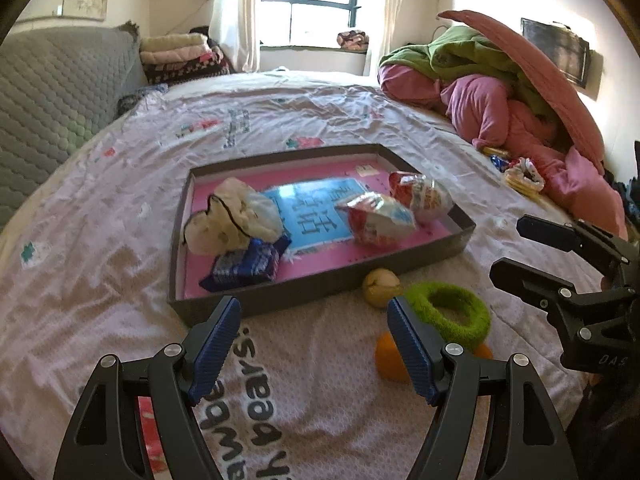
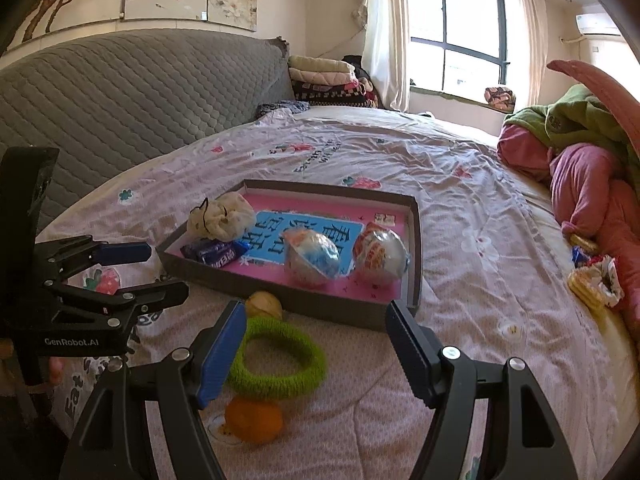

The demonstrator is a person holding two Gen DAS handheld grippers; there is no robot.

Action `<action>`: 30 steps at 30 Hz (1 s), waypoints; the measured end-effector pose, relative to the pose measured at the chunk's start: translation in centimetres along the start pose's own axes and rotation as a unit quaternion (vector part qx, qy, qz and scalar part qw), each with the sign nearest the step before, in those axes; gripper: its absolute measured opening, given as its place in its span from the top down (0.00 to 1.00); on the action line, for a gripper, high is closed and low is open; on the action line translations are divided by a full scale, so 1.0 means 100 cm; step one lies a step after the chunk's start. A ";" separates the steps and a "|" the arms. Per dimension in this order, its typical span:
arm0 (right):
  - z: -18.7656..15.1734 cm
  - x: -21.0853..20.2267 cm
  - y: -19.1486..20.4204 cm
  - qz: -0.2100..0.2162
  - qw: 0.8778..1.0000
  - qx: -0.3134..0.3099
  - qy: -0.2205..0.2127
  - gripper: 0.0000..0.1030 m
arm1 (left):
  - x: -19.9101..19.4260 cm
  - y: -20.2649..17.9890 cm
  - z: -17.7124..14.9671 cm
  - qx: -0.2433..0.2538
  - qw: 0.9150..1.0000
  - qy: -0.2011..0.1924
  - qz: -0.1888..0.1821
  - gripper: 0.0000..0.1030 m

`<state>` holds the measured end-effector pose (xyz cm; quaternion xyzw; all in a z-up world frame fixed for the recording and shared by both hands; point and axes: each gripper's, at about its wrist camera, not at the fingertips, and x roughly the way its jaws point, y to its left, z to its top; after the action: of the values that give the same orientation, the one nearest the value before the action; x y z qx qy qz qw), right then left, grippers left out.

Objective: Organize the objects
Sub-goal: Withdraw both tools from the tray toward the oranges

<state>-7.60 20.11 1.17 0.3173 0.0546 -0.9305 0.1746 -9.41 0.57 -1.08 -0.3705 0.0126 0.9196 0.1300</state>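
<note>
Both the left gripper (image 1: pixel 314 344) and the right gripper (image 2: pixel 316 350) have their fingers wide apart, holding nothing. The green ring (image 2: pixel 278 360), pale ball (image 2: pixel 264 305) and orange ball (image 2: pixel 253 420) lie near the box (image 2: pixel 340 314). Best to lower the right gripper over the ring's rim only.

Left gripper (image 1: pixel 312 322) open — empty; tray (image 1: pixel 320 286) ahead; green ring (image 1: pixel 452 310) right.

Orange ball (image 1: pixel 390 362): right part hidden behind a finger (image 1: pixel 412 344) of the left gripper.
Green ring (image 2: pixel 280 360): left arc covered by a finger (image 2: pixel 222 356) of the right gripper.
Blue packet (image 1: pixel 248 264): print too blurred to read.
Bed lettering (image 1: pixel 256 412): cut off at the picture's lower edge.
Small items by the pink bedding (image 2: pixel 592 276): too small to identify.
</note>
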 end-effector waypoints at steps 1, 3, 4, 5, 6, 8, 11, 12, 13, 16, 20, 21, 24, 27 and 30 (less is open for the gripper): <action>-0.002 -0.001 0.000 0.000 1.000 0.002 0.002 0.31 | 0.001 0.000 -0.002 -0.003 1.000 0.003 -0.002 0.25; -0.005 -0.002 0.001 -0.002 1.000 0.003 0.005 0.31 | 0.001 -0.001 -0.005 -0.004 1.000 0.007 -0.003 0.25; -0.007 -0.003 0.001 -0.001 1.000 0.005 0.006 0.31 | 0.002 -0.002 -0.007 -0.002 1.000 0.009 -0.003 0.25; -0.008 -0.003 0.002 0.001 1.000 0.005 0.008 0.31 | 0.001 -0.003 -0.009 -0.001 1.000 0.010 -0.003 0.25; -0.010 -0.003 0.003 0.002 1.000 0.005 0.011 0.31 | 0.001 -0.004 -0.010 0.000 1.000 0.011 -0.003 0.25; -0.013 -0.004 0.004 0.001 1.000 0.003 0.014 0.31 | 0.001 -0.006 -0.013 0.003 1.000 0.015 -0.005 0.25; -0.018 -0.005 0.008 0.003 1.000 0.002 0.020 0.31 | 0.002 -0.008 -0.017 0.006 1.000 0.019 -0.006 0.25; -0.020 -0.006 0.009 0.005 1.000 0.002 0.022 0.31 | 0.001 -0.009 -0.018 0.006 1.000 0.019 -0.006 0.25; -0.021 -0.006 0.010 0.006 1.000 0.001 0.023 0.31 | 0.002 -0.010 -0.020 0.007 1.000 0.022 -0.007 0.25; -0.027 -0.009 0.013 0.009 1.000 0.000 0.029 0.31 | 0.002 -0.012 -0.023 0.008 1.000 0.026 -0.009 0.25; -0.034 -0.011 0.016 0.013 0.999 0.004 0.037 0.31 | 0.000 -0.015 -0.027 0.009 0.999 0.028 -0.012 0.25; -0.035 -0.011 0.016 0.015 0.999 0.005 0.041 0.31 | 0.000 -0.016 -0.028 0.010 0.999 0.030 -0.012 0.25; -0.040 -0.012 0.018 0.016 0.999 0.004 0.048 0.31 | 0.001 -0.018 -0.031 0.014 0.999 0.035 -0.015 0.25; -0.044 -0.012 0.018 0.018 0.998 0.004 0.054 0.31 | 0.002 -0.021 -0.034 0.019 0.999 0.040 -0.017 0.25; -0.048 -0.013 0.021 0.020 0.998 0.003 0.060 0.31 | 0.003 -0.022 -0.035 0.020 0.999 0.043 -0.020 0.25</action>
<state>-3.17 19.58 -1.88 0.3743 0.0562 -0.9061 0.1890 -6.67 2.38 -3.69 -0.4074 0.0292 0.8996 0.1548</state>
